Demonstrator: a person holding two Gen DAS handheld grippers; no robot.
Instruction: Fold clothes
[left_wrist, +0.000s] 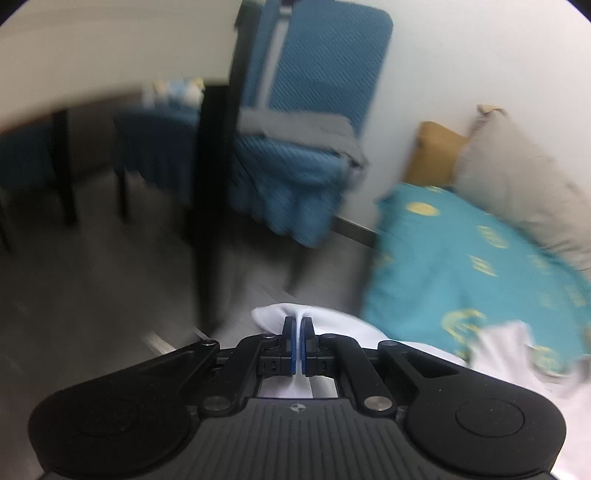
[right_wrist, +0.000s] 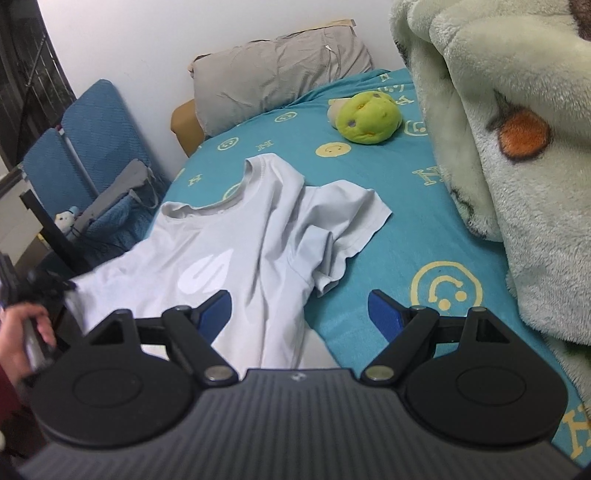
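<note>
A: Status?
B: My left gripper (left_wrist: 298, 334) is pinching the shirt (right_wrist: 221, 251) edge; right gripper (right_wrist: 299, 310) wide, empty, shirt right ahead on the bed (right_wrist: 388, 229).
A: Handling?
B: Light, floppy imo. I'd grab the sleeve (right_wrist: 347, 218) hem ahead.

A bedroom in a home. Bed covered by a teal sheet (right_wrist: 388, 206) printed with yellow smiley faces and letters, pushed against a plain white wall (right_wrist: 147, 44). Grey pillow (right_wrist: 280, 70) at the head, leaning on a tan cushion (right_wrist: 186, 123). Green plush toy (right_wrist: 369, 116) lying on the sheet; fluffy pale fleece blanket (right_wrist: 509, 129) heaped at one side. White T-shirt (right_wrist: 236, 236) spread loose across the bed. Beside the bed, a blue upholstered chair (left_wrist: 325, 74) with grey cloth (left_wrist: 295, 127) draped over it. Dark-legged table (left_wrist: 214, 184) with a light top nearby, grey floor (left_wrist: 92, 277) beneath.
</note>
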